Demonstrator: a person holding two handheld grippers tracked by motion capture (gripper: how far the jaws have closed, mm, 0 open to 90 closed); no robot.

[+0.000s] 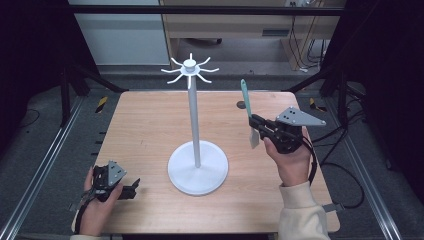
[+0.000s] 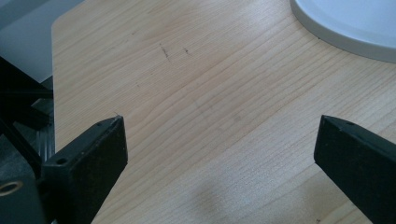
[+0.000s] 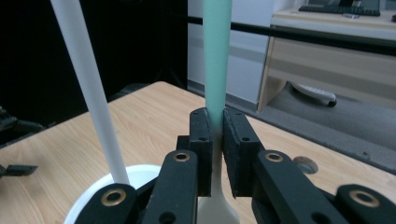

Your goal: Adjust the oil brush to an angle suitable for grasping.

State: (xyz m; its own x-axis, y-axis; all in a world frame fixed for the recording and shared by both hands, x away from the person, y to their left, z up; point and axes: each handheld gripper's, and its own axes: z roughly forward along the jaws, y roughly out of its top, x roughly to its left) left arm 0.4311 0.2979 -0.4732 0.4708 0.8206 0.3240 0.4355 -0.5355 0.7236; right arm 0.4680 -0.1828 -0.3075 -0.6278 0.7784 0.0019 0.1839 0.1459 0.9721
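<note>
A white hook stand [image 1: 195, 120] rises from a round base [image 1: 198, 169] at the table's middle, with a ring of hooks [image 1: 190, 68] at its top. My right gripper [image 1: 256, 125] is to the right of the pole, shut on a utensil [image 1: 247, 107] with a teal handle pointing up and a white blade [image 1: 254, 138] hanging below. In the right gripper view the teal handle [image 3: 217, 56] stands upright between the jaws, with the pole [image 3: 91, 93] to its left. My left gripper [image 1: 134, 188] rests open near the table's front left, its fingers [image 2: 93, 158] wide apart over bare wood.
The wooden table [image 1: 145, 125] has a small round hole [image 1: 241, 105] at the back right. The stand's base edge [image 2: 345, 28] lies ahead of the left gripper. Black frame rails run along both sides, and a desk stands behind.
</note>
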